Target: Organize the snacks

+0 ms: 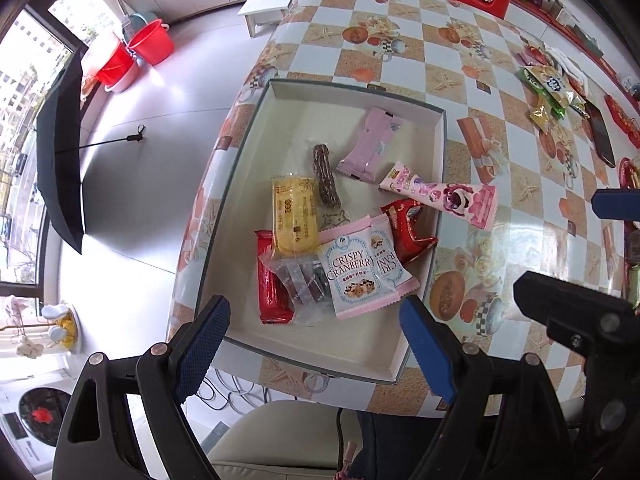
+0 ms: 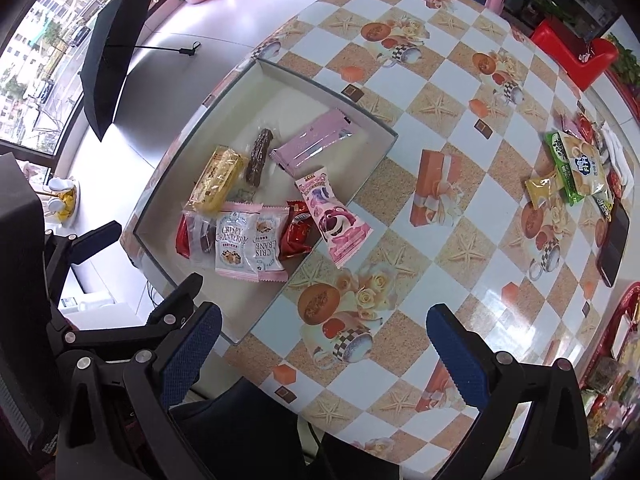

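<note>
1. From our left wrist camera: checkered tablecloth [image 1: 436,52] with fruit and starfish prints covers the table; grey floor, red buckets [image 1: 150,42] and a black umbrella [image 1: 60,160] lie beyond.
2. Our left gripper [image 1: 316,344] hangs over a shallow white box [image 1: 438,136], jaws spread wide, nothing between them.
3. Inside the box we see snacks: a yellow pack [image 1: 294,214], two Crispy Cranberry packets [image 1: 354,272], a pink wrapper [image 1: 370,144]. A pink cartoon pack [image 1: 444,196] lies across the box's right rim.
4. From our right wrist camera: the same tablecloth fills the view.
5. Our right gripper [image 2: 324,350] hovers above bare cloth just beside the box [image 2: 384,140], fingers wide apart and empty.
6. More snack packets [image 2: 576,168] sit well apart, at the far right.
</note>
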Motion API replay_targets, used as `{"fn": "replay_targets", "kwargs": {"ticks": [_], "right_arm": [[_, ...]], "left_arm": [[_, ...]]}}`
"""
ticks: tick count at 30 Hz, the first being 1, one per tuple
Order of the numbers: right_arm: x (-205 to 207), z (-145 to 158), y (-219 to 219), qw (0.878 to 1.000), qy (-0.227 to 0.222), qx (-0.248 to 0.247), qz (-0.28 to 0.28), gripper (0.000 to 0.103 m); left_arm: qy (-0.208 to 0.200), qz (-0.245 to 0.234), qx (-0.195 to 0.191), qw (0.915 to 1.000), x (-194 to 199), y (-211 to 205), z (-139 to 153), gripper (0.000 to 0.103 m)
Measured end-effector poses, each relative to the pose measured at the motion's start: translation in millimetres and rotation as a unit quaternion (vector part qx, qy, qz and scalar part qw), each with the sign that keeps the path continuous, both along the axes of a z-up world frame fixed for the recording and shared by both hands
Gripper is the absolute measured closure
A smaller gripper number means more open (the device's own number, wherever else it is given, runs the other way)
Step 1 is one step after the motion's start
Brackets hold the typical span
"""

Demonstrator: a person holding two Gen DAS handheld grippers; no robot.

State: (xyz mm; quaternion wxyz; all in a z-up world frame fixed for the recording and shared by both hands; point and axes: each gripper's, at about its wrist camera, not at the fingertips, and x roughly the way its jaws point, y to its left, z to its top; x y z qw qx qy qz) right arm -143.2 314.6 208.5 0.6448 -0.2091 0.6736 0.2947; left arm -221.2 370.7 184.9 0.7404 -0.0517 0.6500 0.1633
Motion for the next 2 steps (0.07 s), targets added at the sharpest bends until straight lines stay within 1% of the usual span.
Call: {"fn": "replay_targets", "kwargs": {"ticks": [2], "right_arm": [[0.0,1.5,0.1,1.0,-0.002,0.003,-0.002,0.0]], "left_arm": [[-0.004,0.0,0.0,1.0,-0.7,0.9,2.7,0.014]]}}
